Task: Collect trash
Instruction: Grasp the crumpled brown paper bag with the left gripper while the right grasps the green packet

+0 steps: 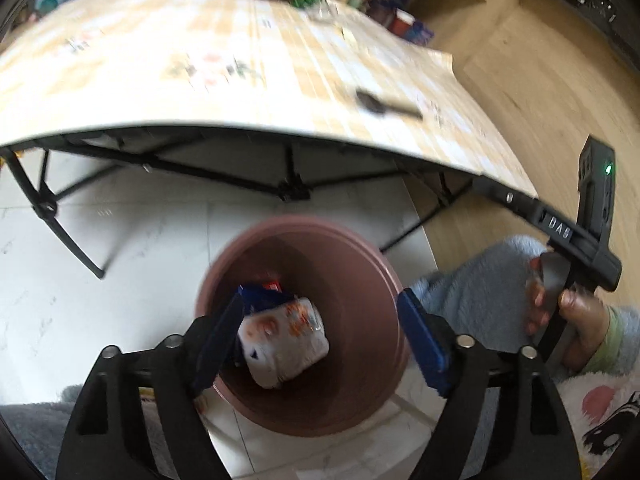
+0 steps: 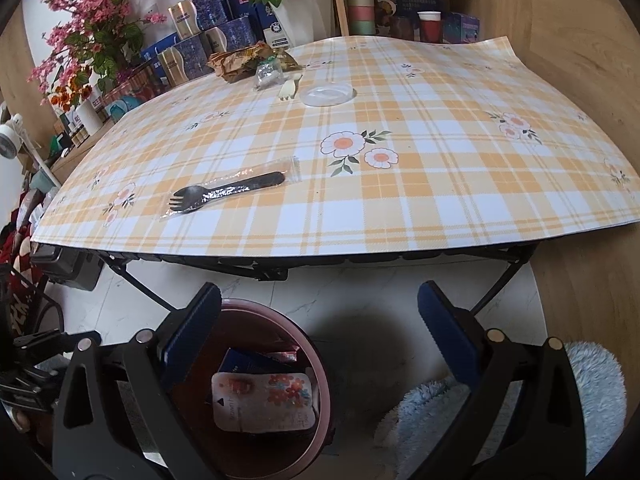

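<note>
Left wrist view is blurred by motion, yet the left gripper (image 1: 320, 328) is seen spread wide with nothing between its blue pads (image 1: 218, 344), poised above a brown bin (image 1: 360, 256) that stands on the white marbled floor (image 1: 80, 280) just in front of the folding table (image 1: 200, 60). Inside the bin a white packet printed with orange flowers (image 1: 284, 344) lies on top of a dark blue wrapper (image 1: 260, 296). At the right edge of that view the person's hand (image 1: 568, 316) is wrapped round the black handle of the other tool.

From the right wrist view the right gripper (image 2: 320, 336) is likewise seen released and empty, held low before the table edge, with the bin (image 2: 316, 364) below and to its left; the flowered packet (image 2: 264, 400) and blue wrapper (image 2: 256, 362) are visible in it. On the orange checked tablecloth (image 2: 440, 184) a black plastic fork in a clear sleeve (image 2: 232, 192) lies near the front edge. Well behind it, near the far side, are a clear round lid (image 2: 327, 95), a small pale fork (image 2: 289, 86) just beside it, a crumpled clear wrapper (image 2: 267, 74) and a crumpled brown paper wrapper (image 2: 244, 62). A fluffy pale blue slipper (image 2: 592, 392) is seen on the floor at lower right
</note>
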A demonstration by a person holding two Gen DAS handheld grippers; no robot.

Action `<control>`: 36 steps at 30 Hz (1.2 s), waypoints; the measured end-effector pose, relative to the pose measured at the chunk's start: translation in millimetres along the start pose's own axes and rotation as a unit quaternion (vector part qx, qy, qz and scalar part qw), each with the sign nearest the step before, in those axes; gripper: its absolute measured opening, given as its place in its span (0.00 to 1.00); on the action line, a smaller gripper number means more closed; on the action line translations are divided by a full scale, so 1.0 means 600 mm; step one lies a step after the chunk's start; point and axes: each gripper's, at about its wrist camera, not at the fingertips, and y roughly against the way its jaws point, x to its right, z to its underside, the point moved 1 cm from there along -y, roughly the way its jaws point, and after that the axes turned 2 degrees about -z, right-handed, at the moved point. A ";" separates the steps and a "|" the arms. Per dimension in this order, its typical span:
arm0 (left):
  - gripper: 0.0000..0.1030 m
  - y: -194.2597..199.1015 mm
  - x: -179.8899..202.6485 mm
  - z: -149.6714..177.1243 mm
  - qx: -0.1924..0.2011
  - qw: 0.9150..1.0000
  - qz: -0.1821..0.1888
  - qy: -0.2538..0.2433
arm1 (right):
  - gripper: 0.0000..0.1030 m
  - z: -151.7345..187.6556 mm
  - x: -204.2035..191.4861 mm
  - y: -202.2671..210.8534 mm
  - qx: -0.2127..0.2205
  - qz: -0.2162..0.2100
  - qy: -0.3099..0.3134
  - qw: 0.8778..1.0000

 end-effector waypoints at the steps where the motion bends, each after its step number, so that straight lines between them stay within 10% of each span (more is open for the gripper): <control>1: 0.80 0.009 -0.002 -0.004 0.013 1.000 -0.009 0.004 | 0.94 -0.001 0.001 0.000 0.000 -0.001 -0.003 1.000; 12: 0.82 0.081 -0.049 -0.097 0.083 0.994 -0.036 0.066 | 0.94 -0.039 0.026 -0.002 0.017 0.003 -0.021 1.000; 22: 0.82 0.076 -0.067 -0.351 0.125 0.986 0.002 0.109 | 0.94 -0.154 0.057 -0.016 0.053 0.014 -0.034 0.998; 28: 0.82 -0.025 -0.026 -0.546 0.133 0.987 -0.085 -0.039 | 0.94 -0.223 0.073 -0.044 0.060 0.010 -0.032 0.998; 36: 0.60 -0.182 -0.030 -0.739 0.076 0.961 -0.167 -0.205 | 0.94 -0.300 0.130 -0.085 0.061 0.006 -0.059 0.996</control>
